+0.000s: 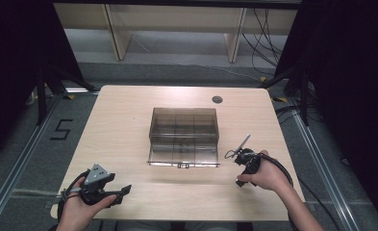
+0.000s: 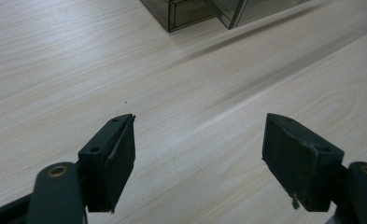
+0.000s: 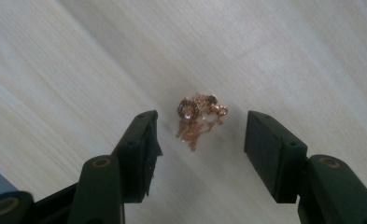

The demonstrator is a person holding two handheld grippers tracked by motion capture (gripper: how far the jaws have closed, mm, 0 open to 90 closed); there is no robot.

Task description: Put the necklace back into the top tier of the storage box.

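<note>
Just right of the see-through smoky plastic box with small compartments (image 1: 184, 134), near its front right corner: the right gripper (image 1: 240, 156), black, held in a hand. Pointing down at the pale wooden table (image 1: 129, 120). Jaws wide apart, holding nothing.

Below that gripper, flat on the wood: a small rose-gold chain necklace (image 3: 197, 119) in a little heap, with a round sparkly charm. Lying in the open gap just past the jaw tips in the right gripper view (image 3: 200, 135). Not touching either black pad (image 3: 270, 149). Not pinched, not lifted. Too small to make out in the high view, so hard to say how close to the box wall.

Well to the left of the box and nearer the front edge of the table: the left gripper (image 1: 124, 190), black with a grey three-cornered plate on top, held in the other hand. Jaws wide apart too (image 2: 200, 154). Nothing between them but bare wood. One corner of the box far off at the top of the left gripper view (image 2: 181, 14).

Box itself in the middle of the table, with its clear front flap folded down flat toward the person. Behind the box, near the far edge of the table: a small round grey hole (image 1: 217, 99).
</note>
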